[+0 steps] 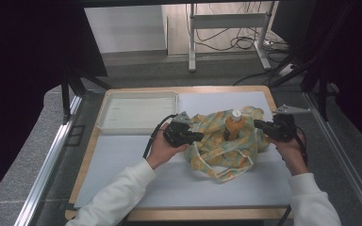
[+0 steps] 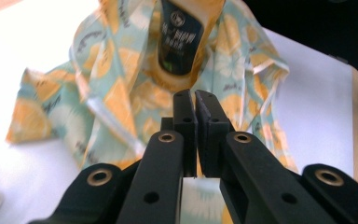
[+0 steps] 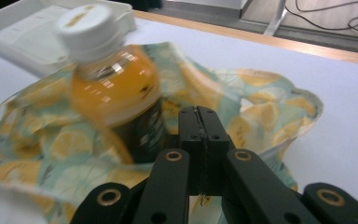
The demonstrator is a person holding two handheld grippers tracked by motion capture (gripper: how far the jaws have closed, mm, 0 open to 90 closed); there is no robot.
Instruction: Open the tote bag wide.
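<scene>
A cloth [image 1: 217, 150] printed with yellow lemons on pale green lies bunched in the middle of the white mat. An orange drink bottle [image 1: 234, 123] with a white cap and dark label stands upright in its folds. My left gripper [image 1: 199, 136] is at the cloth's left edge, jaws shut, seemingly pinching the fabric. In the left gripper view the bottle [image 2: 182, 42] stands just beyond the jaw tips [image 2: 196, 100], over the cloth [image 2: 107, 93]. My right gripper [image 1: 258, 124] is shut at the cloth's right edge. Its view has the bottle [image 3: 116, 93] close to the left of its tips [image 3: 199, 116].
A shallow white tray [image 1: 136, 110] sits at the back left of the table, also visible as the tray [image 3: 23, 37] behind the bottle. The white mat [image 1: 169, 183] covers the wooden tabletop. Metal rails run along both sides, and a frame and cables stand beyond the far edge.
</scene>
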